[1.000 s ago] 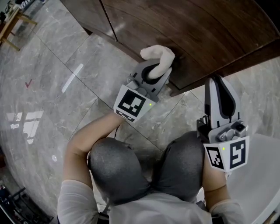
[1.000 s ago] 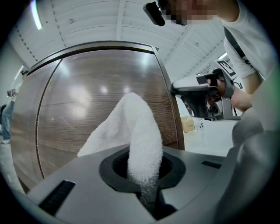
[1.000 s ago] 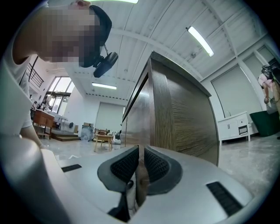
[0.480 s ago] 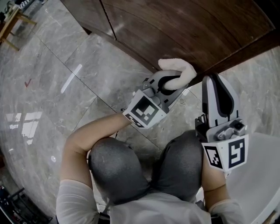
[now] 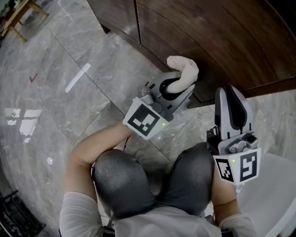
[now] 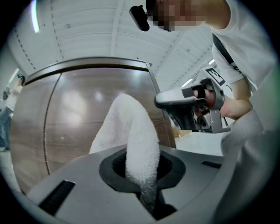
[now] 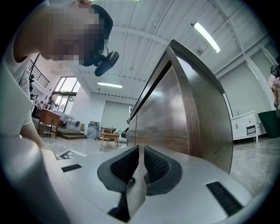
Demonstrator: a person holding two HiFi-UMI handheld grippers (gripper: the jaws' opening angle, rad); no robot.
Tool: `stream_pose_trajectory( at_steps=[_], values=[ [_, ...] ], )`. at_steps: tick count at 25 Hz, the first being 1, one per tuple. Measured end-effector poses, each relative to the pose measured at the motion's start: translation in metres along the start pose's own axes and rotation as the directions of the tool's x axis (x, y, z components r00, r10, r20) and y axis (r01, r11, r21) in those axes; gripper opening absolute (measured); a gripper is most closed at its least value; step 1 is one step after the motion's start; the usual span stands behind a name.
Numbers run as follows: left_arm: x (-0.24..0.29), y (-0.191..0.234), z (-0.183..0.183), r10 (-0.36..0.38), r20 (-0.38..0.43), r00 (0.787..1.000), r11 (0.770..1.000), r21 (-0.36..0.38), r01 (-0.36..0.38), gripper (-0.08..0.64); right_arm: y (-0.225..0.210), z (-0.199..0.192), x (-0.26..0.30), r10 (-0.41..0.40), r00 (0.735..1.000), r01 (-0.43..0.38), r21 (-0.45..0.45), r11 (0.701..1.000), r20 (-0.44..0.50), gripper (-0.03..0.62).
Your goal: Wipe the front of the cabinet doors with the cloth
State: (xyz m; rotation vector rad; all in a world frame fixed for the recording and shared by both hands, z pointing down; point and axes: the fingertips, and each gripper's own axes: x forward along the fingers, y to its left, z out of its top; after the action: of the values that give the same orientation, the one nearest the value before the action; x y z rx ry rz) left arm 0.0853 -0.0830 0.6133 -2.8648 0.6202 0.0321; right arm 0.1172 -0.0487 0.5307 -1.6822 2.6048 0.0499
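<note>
Cloth (image 5: 185, 67) in left gripper (image 5: 173, 87), against cabinet door (image 5: 217, 41), right gripper (image 5: 230, 95) closed, empty.

My head camera looks down from high up, and two small cameras look along my fingers (image 7: 124, 166), both close to the same brown cabinet (image 5: 208, 37).

Grey marble-tiled floor (image 5: 69, 115), dark wooden cabinet (image 5: 208, 37) standing on it, small table (image 5: 21, 13) beyond

White fluffy cloth (image 5: 184, 69), bunched and folded over, pinched between the left gripper (image 5: 175, 86) fingers, its free end pressed low against closed, dark brown woodgrain cabinet doors (image 5: 217, 41)
</note>
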Motion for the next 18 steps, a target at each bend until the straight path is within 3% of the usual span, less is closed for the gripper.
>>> stream_pose_trajectory(
  at_steps=[3,6,15,18],
  values=[
    [-0.022,0.041,-0.001,0.114,0.025,0.993,0.993,0.002,-0.114,0.061,0.010,-0.005,0.018,0.010,1.000,-0.010,-0.010,1.000,-0.013,0.058],
    [-0.038,0.071,-0.003,0.174,0.029,0.984,0.985,0.004,-0.174,0.061,0.021,-0.010,0.038,0.015,1.000,-0.015,-0.024,1.000,-0.028,0.058],
    [-0.053,0.114,-0.004,0.217,0.042,0.975,0.975,0.036,-0.219,0.061,0.053,-0.016,0.084,0.075,0.993,-0.086,-0.125,0.989,-0.088,0.058],
    [-0.057,0.126,0.000,0.237,0.033,0.971,0.970,0.036,-0.238,0.061,0.054,-0.013,0.094,0.089,0.992,-0.099,-0.120,0.988,-0.090,0.058]
  ],
)
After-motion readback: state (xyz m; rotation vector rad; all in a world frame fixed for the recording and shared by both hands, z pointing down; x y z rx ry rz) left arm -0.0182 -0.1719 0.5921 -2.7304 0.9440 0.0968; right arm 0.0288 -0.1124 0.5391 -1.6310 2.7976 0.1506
